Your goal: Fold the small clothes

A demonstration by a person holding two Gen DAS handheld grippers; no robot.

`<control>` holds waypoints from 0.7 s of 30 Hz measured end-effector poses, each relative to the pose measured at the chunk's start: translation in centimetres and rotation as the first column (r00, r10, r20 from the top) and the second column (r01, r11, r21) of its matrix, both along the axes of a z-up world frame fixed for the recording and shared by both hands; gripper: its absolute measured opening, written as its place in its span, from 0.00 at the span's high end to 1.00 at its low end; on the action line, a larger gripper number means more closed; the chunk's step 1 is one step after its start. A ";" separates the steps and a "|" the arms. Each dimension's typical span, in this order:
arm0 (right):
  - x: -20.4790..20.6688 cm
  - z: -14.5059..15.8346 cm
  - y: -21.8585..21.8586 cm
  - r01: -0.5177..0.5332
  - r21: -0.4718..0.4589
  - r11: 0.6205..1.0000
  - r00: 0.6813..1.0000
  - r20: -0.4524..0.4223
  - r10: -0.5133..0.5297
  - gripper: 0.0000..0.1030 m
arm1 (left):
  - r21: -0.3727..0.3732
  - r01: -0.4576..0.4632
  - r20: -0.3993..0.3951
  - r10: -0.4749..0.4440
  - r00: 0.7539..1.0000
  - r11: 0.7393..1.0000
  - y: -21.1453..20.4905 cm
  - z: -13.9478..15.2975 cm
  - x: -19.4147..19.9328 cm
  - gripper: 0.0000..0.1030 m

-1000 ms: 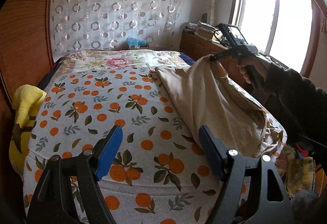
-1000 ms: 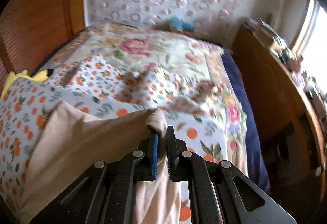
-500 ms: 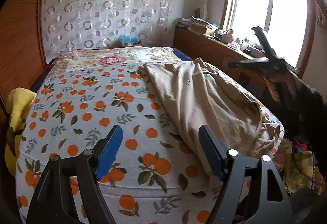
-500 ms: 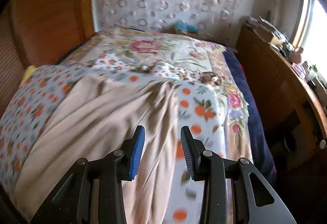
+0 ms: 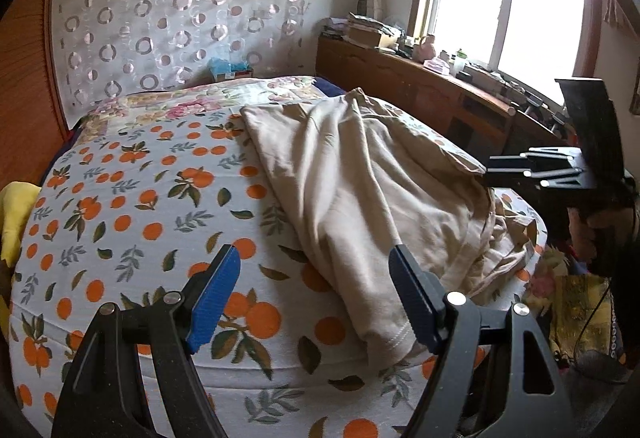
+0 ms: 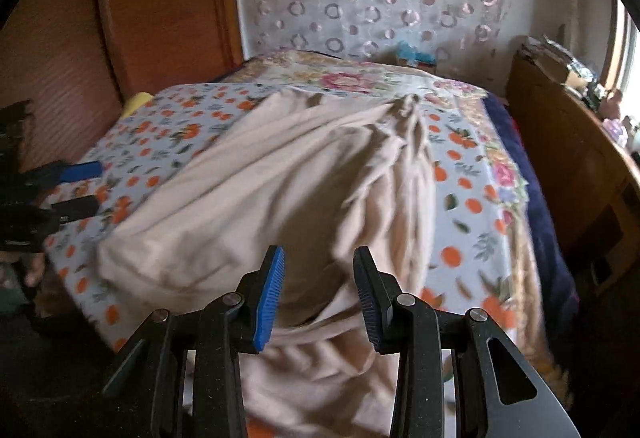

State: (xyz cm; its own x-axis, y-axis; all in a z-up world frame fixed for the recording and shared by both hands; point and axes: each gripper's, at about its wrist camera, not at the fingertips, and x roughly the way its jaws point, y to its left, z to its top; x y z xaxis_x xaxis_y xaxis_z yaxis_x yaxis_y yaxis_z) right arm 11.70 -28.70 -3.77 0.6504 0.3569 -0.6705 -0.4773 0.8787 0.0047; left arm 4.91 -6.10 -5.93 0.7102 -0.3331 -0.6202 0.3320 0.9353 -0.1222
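A beige garment [image 5: 360,178] lies spread along the right half of the bed, and its hem hangs over the near edge. My left gripper [image 5: 314,258] hovers open above that near hem with nothing between its fingers. In the right wrist view the same garment [image 6: 280,178] lies rumpled, a bunched corner at its far end. My right gripper [image 6: 318,258] stands open above the near bunched part, its pads clear of the cloth. Each gripper shows in the other's view: the right gripper [image 5: 520,166] at the bed's right side, the left gripper [image 6: 86,188] at the left edge.
The bed carries an orange-print sheet [image 5: 140,198] and a floral quilt [image 5: 208,98] further back. A yellow plush toy [image 5: 16,214] sits at the left. A cluttered wooden dresser [image 5: 420,90] runs along the right under the window. Clothes [image 5: 576,310] are heaped by the bed's right corner.
My right gripper opened, let go of the garment's far corner and drew back to the near side. The lifted cloth dropped onto the bed. My left gripper shifted toward the hem.
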 end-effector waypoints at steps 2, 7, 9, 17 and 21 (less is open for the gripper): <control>-0.1 -0.7 0.8 -0.031 -0.006 0.999 0.999 -0.013 0.031 0.64 | 0.000 0.006 -0.002 -0.006 1.000 1.000 -0.2 -0.1 0.0 0.25; 1.3 -1.5 0.2 0.060 -0.067 0.996 0.998 0.006 -0.059 0.64 | 0.000 0.007 -0.005 -0.007 1.000 1.000 -0.4 -0.2 0.0 0.25; 1.9 -1.3 -0.5 0.097 -0.055 0.994 0.995 0.003 -0.097 0.64 | -0.001 0.007 -0.007 -0.007 1.000 1.000 -0.4 -0.2 0.0 0.25; 2.7 -2.1 -2.4 0.149 -0.080 0.986 0.988 -0.013 -0.151 0.64 | -0.006 0.016 -0.020 -0.016 1.000 1.000 -0.9 -0.8 -0.1 0.25; 2.2 -2.5 -2.8 0.174 -0.056 0.983 0.984 -0.040 -0.176 0.64 | -0.003 0.026 -0.029 -0.026 0.999 1.000 -1.2 -1.0 0.0 0.25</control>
State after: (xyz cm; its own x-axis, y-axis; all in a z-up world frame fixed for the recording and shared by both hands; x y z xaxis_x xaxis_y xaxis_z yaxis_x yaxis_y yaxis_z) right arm 13.87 -31.53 -6.28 0.6687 0.2044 -0.7149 -0.3166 0.9482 -0.0250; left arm 4.92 -7.26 -6.90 0.6829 -0.3532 -0.6394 0.3527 0.9260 -0.1348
